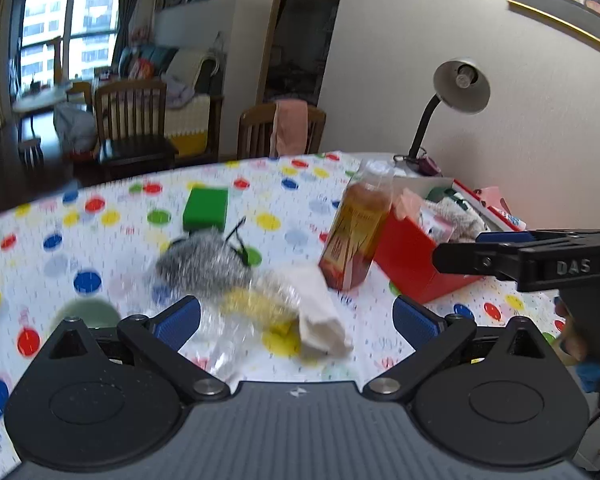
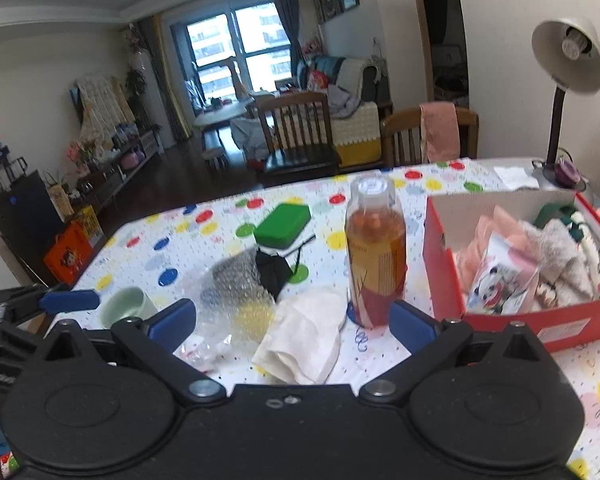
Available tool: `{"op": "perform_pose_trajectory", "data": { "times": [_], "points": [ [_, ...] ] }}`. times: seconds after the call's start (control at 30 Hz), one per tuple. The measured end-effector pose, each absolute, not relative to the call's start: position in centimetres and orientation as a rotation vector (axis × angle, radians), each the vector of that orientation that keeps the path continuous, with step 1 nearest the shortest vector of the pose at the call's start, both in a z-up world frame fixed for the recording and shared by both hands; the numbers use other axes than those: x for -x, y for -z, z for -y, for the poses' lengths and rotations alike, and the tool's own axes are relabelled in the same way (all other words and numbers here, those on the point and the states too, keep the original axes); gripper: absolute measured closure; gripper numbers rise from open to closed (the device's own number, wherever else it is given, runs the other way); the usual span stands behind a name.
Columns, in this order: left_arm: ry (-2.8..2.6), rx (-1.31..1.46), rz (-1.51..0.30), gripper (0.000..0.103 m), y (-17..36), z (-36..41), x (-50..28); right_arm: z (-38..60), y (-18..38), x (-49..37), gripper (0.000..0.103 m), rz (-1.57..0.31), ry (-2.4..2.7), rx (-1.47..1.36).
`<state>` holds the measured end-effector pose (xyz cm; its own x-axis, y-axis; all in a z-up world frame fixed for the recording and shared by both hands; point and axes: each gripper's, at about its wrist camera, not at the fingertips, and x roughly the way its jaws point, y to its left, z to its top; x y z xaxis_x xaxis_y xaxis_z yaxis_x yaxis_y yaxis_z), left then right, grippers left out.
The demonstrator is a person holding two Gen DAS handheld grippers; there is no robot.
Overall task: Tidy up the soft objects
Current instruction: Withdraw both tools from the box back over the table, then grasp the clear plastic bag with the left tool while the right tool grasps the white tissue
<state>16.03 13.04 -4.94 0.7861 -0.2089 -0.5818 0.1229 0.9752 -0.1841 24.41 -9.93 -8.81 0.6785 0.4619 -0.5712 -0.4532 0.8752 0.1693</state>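
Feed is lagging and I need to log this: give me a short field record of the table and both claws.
left claw: open, empty
right claw: open, empty
red cardboard box: holds soft items
white folded cloth: on table, nearest both claws
bubble wrap bag: left of cloth
amber plastic bottle: upright between cloth and box

A white cloth [image 1: 320, 312] lies on the dotted tablecloth [image 1: 100, 240] between the left gripper [image 1: 296, 320] fingers (spread wide).

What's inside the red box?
The red box holds soft things: pink cloth, a pouch with a panda picture, a fuzzy grey-white cloth and something green at the back. Whatever lies underneath them is covered.
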Motion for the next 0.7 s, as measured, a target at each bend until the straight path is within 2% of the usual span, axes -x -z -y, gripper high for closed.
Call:
{"op": "perform_pose_trajectory", "data": {
  "times": [0.7],
  "points": [
    [0.019,0.107,-0.835,0.0,17.5,-16.7,-18.2,4.3,18.5,-29.2,0.002,-0.841,-0.505,0.142]
  ]
}}
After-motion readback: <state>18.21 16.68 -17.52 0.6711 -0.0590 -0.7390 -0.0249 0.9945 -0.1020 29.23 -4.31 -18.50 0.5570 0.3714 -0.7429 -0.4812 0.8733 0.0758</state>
